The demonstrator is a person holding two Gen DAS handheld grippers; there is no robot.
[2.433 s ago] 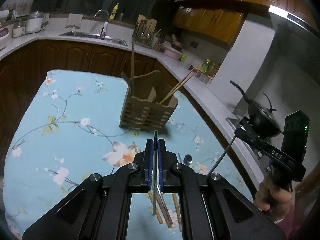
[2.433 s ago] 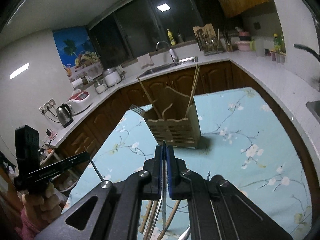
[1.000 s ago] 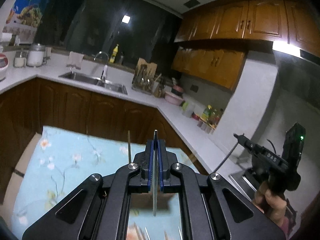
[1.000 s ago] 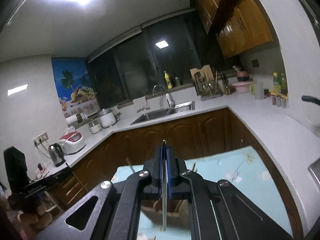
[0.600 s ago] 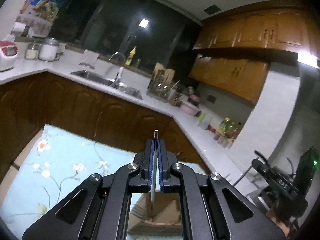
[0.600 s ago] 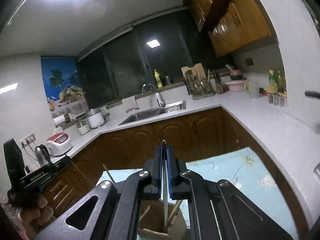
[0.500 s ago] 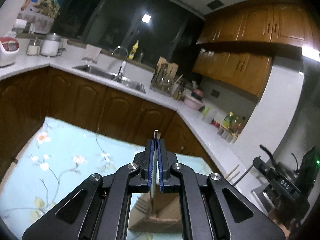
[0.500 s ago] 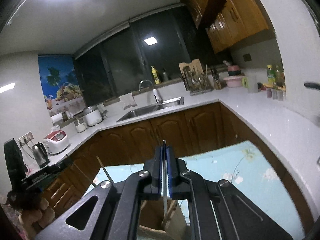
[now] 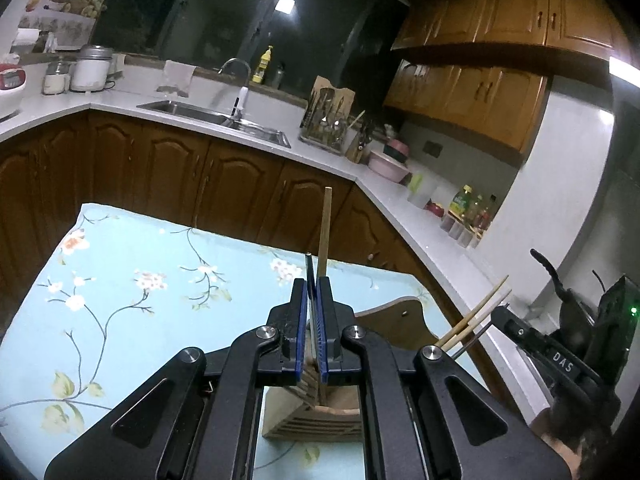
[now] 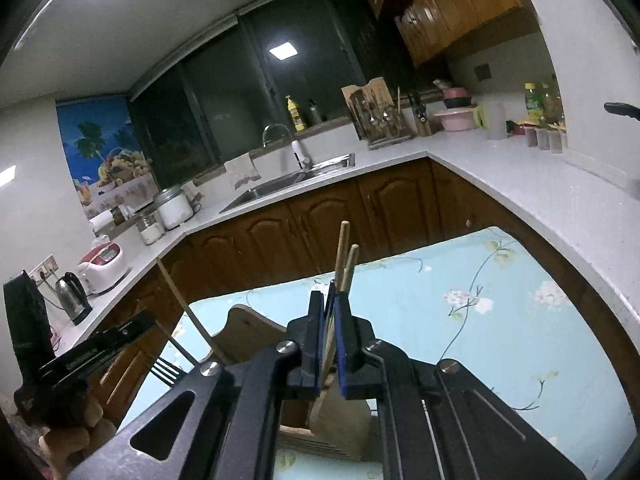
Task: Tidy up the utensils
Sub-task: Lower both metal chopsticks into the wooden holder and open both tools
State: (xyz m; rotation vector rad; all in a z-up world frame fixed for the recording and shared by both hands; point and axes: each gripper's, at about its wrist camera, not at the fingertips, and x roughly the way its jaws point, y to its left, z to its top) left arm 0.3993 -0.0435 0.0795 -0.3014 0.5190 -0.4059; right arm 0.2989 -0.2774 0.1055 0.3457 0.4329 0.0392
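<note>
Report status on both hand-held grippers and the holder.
Left hand-held gripper shut on thin dark metal utensil. Right hand-held gripper shut on another thin utensil. Both over slatted wooden utensil holder. Nothing blocking.

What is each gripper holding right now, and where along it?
Left gripper: thin dark metal utensil, pinched on its handle. Right gripper: thin metal utensil, also mid-handle; their ends are hidden.

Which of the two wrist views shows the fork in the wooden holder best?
The right wrist view: the fork shows its dark tines clearly, poking up at the holder's left side beside the left gripper. In the left wrist view only a dim glimpse of tines appears behind the closed jaws, mostly hidden by the gripper frame.
</note>
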